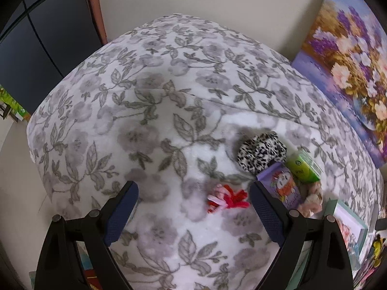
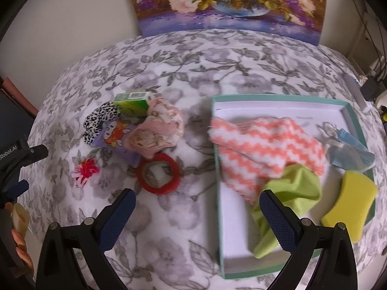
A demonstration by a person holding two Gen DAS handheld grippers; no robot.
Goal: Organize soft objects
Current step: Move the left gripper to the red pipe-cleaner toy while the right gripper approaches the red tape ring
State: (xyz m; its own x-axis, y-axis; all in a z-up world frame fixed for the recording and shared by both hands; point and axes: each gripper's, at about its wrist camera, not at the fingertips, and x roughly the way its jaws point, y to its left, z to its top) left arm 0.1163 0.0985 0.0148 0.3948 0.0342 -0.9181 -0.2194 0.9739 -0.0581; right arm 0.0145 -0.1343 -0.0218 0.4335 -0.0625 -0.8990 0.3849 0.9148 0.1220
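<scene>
Right wrist view: soft things in a teal box (image 2: 352,118).
Both hand-held grippers, left (image 1: 193,207) and right (image 2: 197,215), are spread apart, empty, above the floral table (image 2: 183,222).

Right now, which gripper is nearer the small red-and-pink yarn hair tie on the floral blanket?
Left. The left gripper hovers over the hair tie; the right gripper is off to its right.

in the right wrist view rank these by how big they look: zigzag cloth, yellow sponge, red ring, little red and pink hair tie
1. zigzag cloth
2. yellow sponge, though it lies nearer the camera
3. red ring
4. red and pink hair tie
</scene>
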